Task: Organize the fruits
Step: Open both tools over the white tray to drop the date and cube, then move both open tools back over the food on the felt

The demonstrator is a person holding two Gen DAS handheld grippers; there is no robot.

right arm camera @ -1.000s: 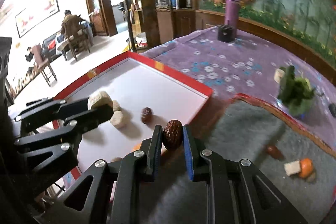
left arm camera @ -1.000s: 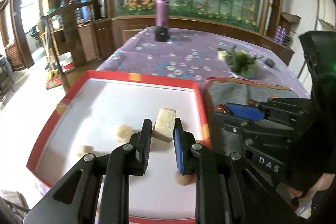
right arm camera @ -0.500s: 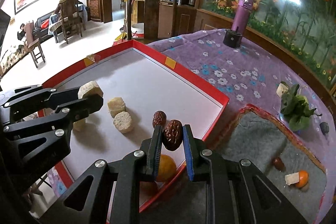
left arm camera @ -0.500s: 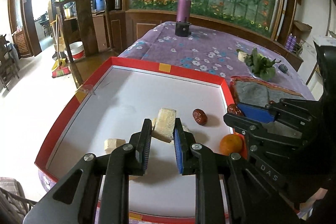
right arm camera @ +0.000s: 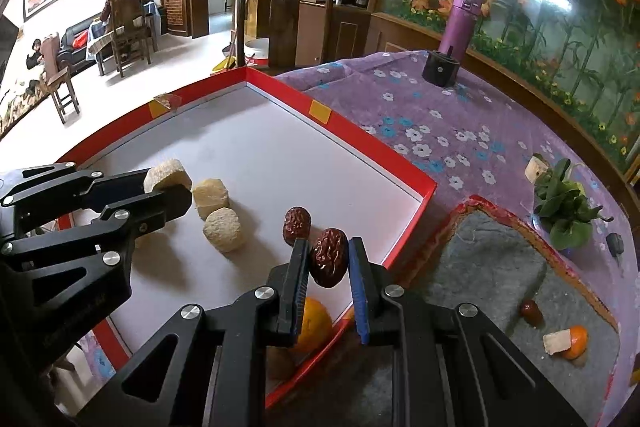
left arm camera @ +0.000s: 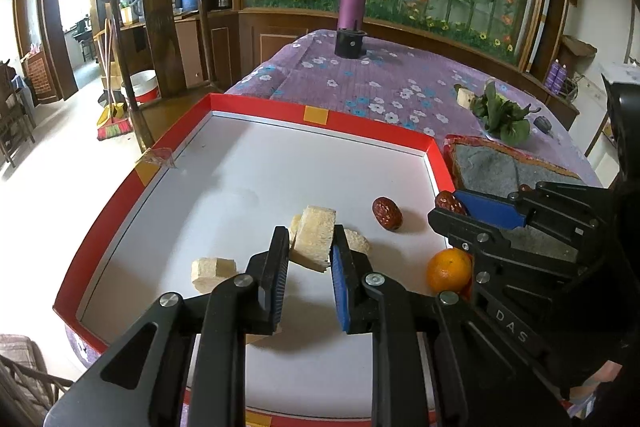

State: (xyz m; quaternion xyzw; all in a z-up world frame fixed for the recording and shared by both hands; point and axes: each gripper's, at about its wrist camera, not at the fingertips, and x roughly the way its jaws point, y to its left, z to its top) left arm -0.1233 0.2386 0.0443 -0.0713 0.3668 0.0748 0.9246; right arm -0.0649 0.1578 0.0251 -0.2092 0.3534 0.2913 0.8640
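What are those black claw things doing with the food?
A person is sorting fruit with a hand-held gripper in each hand. The left hand-held gripper pinches a pale fruit chunk above the red tray. The right hand-held gripper pinches a wrinkly red date over the tray's edge. Another date, an orange and more pale chunks already lie in the tray.
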